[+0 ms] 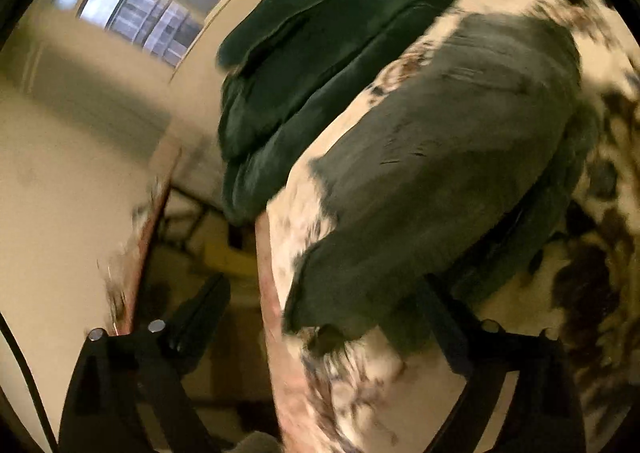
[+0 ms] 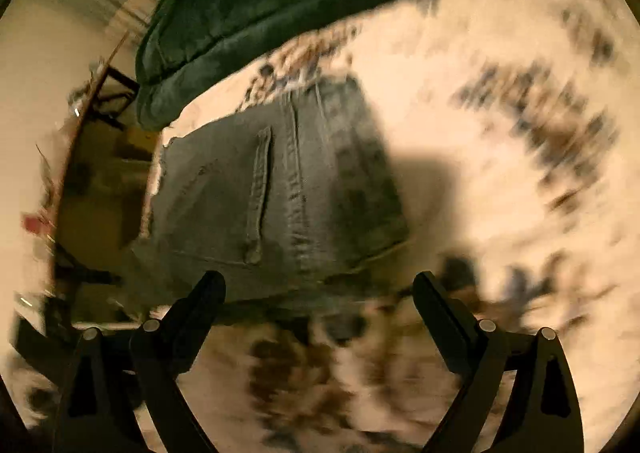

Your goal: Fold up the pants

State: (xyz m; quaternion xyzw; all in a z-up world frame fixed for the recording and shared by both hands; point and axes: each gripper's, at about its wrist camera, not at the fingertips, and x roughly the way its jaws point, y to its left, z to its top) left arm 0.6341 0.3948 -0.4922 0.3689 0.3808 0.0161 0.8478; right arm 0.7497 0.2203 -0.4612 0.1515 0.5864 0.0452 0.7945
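The grey jeans are laid folded on a cream floral bedspread next to dark green pillows, with beige walls and a window seen behind, both left gripper and right gripper spread wide, nothing pinched.

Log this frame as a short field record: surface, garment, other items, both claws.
surface: patterned cream bedspread, dark blotches
pants: grey jeans, folded into a compact block, flat on the bedspread
pants detail: pocket seam visible on top face
other item: dark green pillows stacked beyond the jeans
left claw: open, holding nothing, near the jeans' edge
right claw: open, holding nothing, just short of the jeans
image quality: motion blur in both views
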